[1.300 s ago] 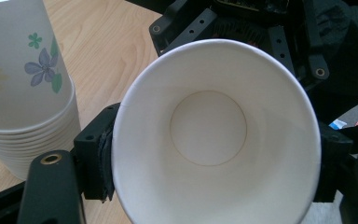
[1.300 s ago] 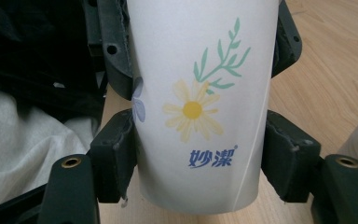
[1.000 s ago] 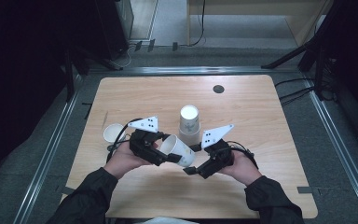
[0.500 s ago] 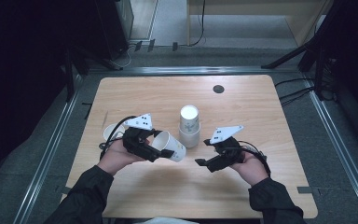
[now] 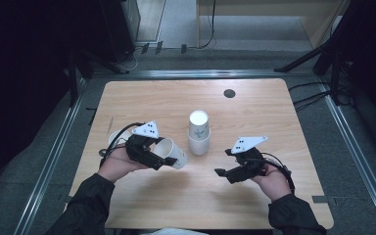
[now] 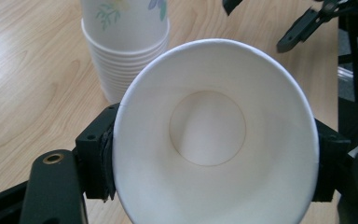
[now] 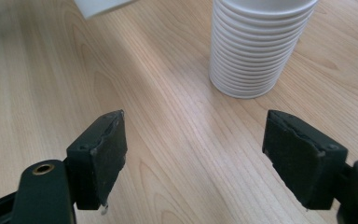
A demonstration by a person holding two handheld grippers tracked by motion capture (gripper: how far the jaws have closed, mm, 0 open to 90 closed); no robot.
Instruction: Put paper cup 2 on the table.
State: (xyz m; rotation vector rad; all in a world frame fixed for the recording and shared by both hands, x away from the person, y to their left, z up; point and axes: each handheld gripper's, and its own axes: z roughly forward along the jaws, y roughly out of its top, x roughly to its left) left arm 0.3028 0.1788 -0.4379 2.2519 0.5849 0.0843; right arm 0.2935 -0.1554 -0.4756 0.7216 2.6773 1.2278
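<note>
Working over the desk [image 5: 254, 98], we judge the step as separating cups from the stack of paper cups [image 5: 198, 133], which stands upright at the centre. Our left tool [image 5: 162, 159] grips a single paper cup [image 5: 172, 152] on its side at eight o'clock from the stack; our right tool [image 5: 223, 172] hangs open and empty at four o'clock. Next, that cup probably needs setting down upright.

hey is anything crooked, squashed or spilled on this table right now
Nothing is spilled. The stack of paper cups stands upright mid-table. The one oddity is the single white cup clamped in the left gripper: it lies on its side, and its rim is squeezed into an oval. The right gripper is open and empty.
</note>
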